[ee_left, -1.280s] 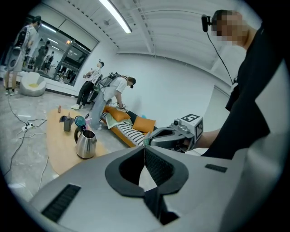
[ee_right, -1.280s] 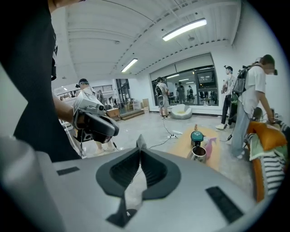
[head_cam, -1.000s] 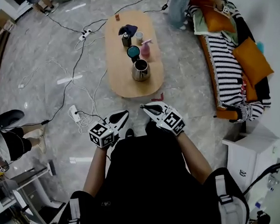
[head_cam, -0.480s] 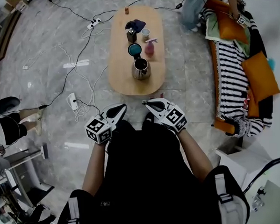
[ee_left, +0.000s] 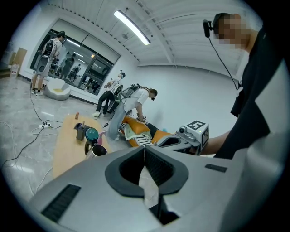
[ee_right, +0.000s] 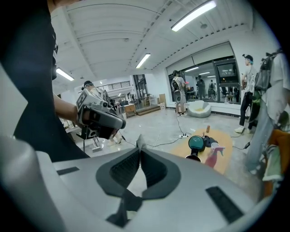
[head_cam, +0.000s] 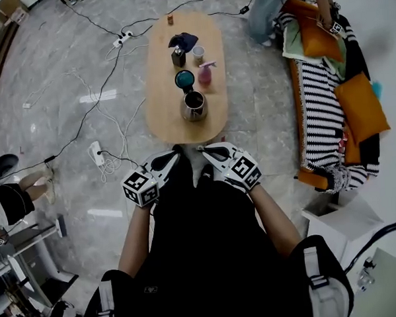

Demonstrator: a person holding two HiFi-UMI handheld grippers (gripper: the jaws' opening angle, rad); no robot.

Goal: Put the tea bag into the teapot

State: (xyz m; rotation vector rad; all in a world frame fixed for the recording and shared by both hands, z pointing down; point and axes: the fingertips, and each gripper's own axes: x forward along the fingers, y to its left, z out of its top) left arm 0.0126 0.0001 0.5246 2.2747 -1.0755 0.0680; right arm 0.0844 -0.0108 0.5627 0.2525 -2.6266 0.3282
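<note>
Head view | left gripper (head_cam: 173, 154) jaws pinched shut, nothing in them | right gripper (head_cam: 206, 151) jaws pinched shut too, nothing in them | steel teapot (head_cam: 194, 106) stands open on the near end of the wooden table (head_cam: 162, 97), teal lid (head_cam: 184, 79) at its far side

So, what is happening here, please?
A person stands at the near end of a wooden table, holding a gripper in each hand. The left gripper and right gripper are both shut and empty, close to the body. The metal teapot stands open on the table, untouched. I cannot make out a tea bag.
</note>
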